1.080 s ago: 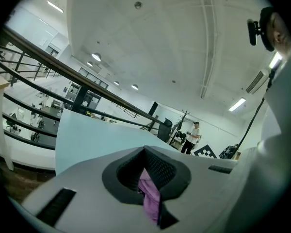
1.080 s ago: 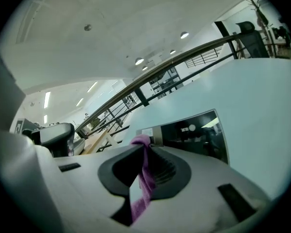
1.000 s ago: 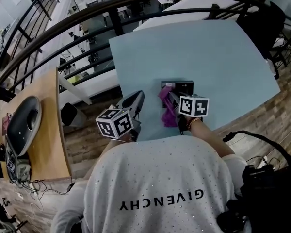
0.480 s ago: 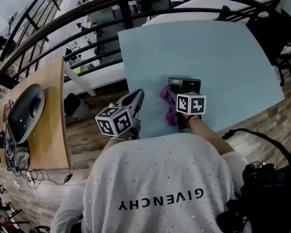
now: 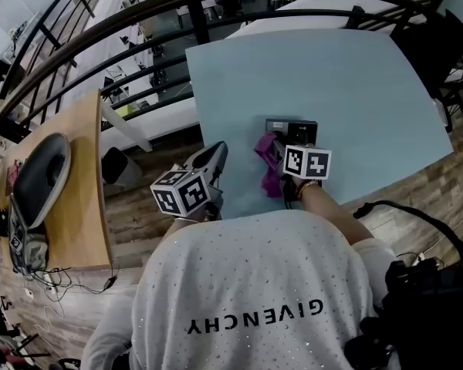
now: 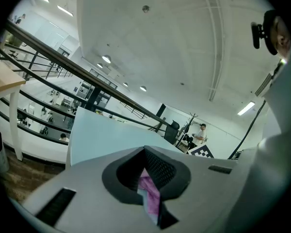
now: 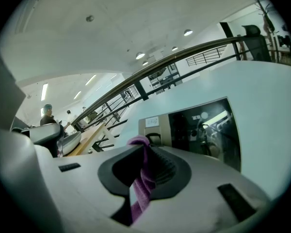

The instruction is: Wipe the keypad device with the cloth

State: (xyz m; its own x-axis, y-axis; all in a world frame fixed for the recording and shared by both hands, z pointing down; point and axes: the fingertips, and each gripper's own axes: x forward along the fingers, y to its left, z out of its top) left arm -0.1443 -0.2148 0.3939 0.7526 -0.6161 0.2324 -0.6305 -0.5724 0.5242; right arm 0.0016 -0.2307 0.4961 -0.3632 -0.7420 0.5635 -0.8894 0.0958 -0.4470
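Note:
The keypad device (image 5: pixel 292 132) lies flat on the light blue table (image 5: pixel 332 75); in the right gripper view it shows a glossy black face (image 7: pixel 206 130) and a beige panel with a label. My right gripper (image 5: pixel 276 151) hovers at the device's near left corner, shut on the purple cloth (image 5: pixel 269 169), which hangs down toward me. A fold of the cloth (image 7: pixel 141 176) sits pinched in the right gripper (image 7: pixel 144 150). My left gripper (image 5: pixel 218 153) is held at the table's near left edge, apart from the cloth, jaws together with nothing in them; the left gripper (image 6: pixel 148 154) points up toward the ceiling.
A wooden side table (image 5: pixel 73 199) with a dark helmet-like object (image 5: pixel 37 182) stands to the left across a strip of floor. A black railing (image 5: pixel 139 21) curves behind the blue table. Cables and a dark bag (image 5: pixel 424 284) lie at the lower right.
The head camera shifted. My right gripper with the cloth slid a little to the left along the device's near side. The left gripper stayed where it was.

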